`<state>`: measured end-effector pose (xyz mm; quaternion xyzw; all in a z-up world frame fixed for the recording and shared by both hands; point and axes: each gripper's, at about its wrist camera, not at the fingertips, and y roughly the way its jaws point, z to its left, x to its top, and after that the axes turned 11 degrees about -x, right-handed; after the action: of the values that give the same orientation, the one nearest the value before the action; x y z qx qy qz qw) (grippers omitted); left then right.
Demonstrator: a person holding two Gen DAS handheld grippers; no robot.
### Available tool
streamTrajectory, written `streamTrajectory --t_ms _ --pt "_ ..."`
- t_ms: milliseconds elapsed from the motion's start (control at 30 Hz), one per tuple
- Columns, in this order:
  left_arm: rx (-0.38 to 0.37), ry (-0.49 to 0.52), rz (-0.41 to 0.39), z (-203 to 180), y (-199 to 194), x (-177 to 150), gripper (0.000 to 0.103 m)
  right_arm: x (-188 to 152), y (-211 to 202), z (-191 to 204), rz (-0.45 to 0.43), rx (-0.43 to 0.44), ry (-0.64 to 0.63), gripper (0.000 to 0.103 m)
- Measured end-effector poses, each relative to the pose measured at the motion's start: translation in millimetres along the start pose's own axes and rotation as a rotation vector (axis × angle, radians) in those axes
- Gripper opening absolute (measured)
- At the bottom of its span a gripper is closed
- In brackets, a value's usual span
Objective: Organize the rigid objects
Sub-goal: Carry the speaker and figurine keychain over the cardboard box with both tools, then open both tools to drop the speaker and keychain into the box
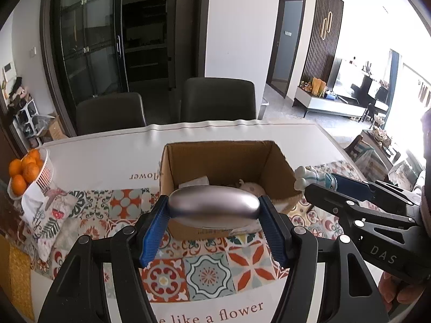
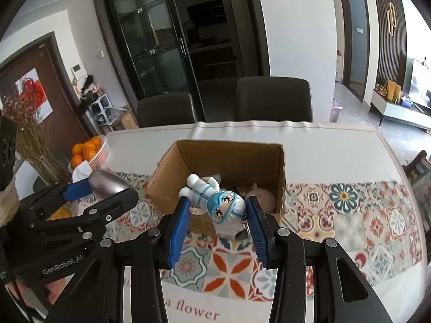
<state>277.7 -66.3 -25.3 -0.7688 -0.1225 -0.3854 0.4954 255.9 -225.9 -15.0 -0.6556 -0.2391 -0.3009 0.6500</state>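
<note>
An open cardboard box stands on the patterned table runner. My left gripper is shut on a smooth silver oval case, held above the box's near edge; the case also shows in the right wrist view. My right gripper is shut on a white and blue toy figure with a keyring, held over the box's near wall; the figure shows at the right in the left wrist view. A pale round toy lies inside the box.
A white basket of oranges stands at the table's left, with a patterned cloth pouch beside it. Dried flowers stand at far left. Two dark chairs sit behind the table.
</note>
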Motion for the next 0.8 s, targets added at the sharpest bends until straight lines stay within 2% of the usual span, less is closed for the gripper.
streamTrajectory --t_ms 300,533,800 --pt "0.000 -0.024 0.022 10.3 19.7 37.9 0.065 37.3 21.8 -4.5 0.015 0.014 0.011 0.043" --pt "0.016 -0.039 0.078 19.2 47.8 62.5 0.065 55.9 53.3 -9.9 0.092 0.026 0.030 0.043" --pt "0.029 -0.060 0.169 32.2 84.3 70.9 0.065 64.4 87.2 -16.1 0.168 -0.013 0.035 0.043"
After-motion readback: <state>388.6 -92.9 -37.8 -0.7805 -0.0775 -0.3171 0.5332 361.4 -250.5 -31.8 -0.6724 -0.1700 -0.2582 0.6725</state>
